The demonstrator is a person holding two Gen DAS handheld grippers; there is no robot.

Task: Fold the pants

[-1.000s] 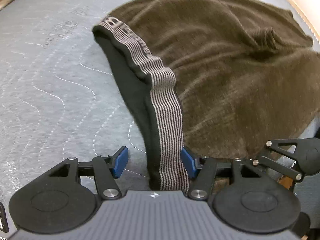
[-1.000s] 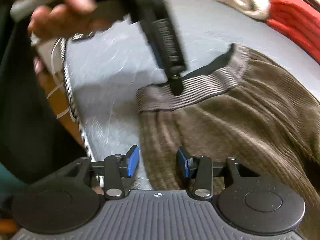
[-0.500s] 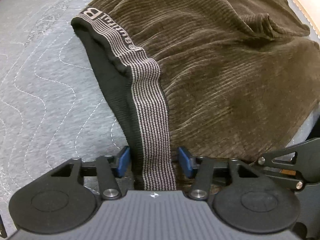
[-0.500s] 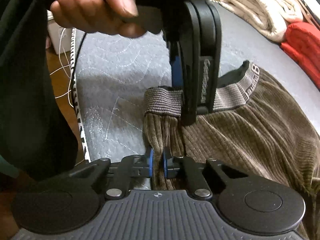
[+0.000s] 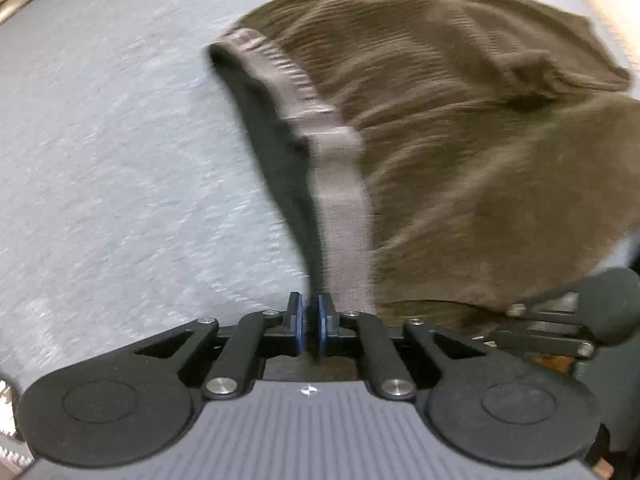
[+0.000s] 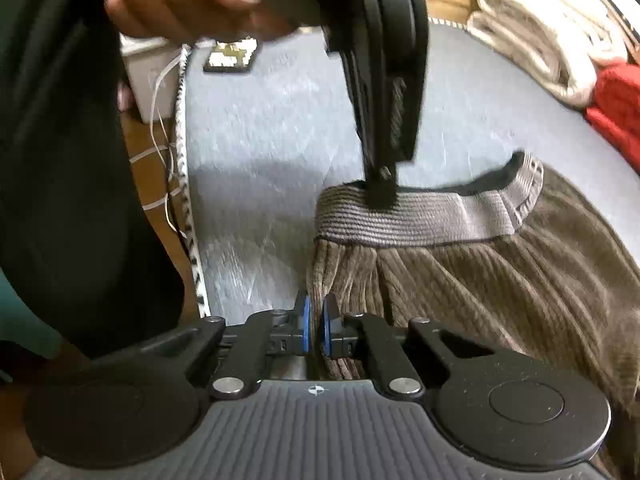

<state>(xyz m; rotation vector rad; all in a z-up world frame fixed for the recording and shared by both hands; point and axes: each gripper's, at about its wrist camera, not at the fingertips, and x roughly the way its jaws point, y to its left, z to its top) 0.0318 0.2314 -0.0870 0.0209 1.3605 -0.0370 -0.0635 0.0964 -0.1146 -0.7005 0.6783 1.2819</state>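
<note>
Brown corduroy pants (image 5: 480, 140) with a grey striped waistband (image 5: 340, 184) lie on a grey quilted mattress (image 5: 120, 160). My left gripper (image 5: 310, 320) is shut on the waistband's near end. In the right wrist view the pants (image 6: 500, 288) spread to the right, and my right gripper (image 6: 316, 328) is shut on the corduroy side edge just below the waistband (image 6: 420, 216). The left gripper (image 6: 382, 184) shows there from above, pinching the waistband, held by a hand (image 6: 180, 0).
Folded cream towels (image 6: 540, 32) and a red cloth (image 6: 616, 112) lie at the far right of the mattress. The mattress edge with striped piping (image 6: 188, 200) runs on the left, with floor and white cables beyond. A dark sleeve (image 6: 60, 160) fills the left side.
Both grippers went from open to shut on the pants, the right first, then the left. The waistband is now lifted and pulled taut. The left view is blurred by motion.
</note>
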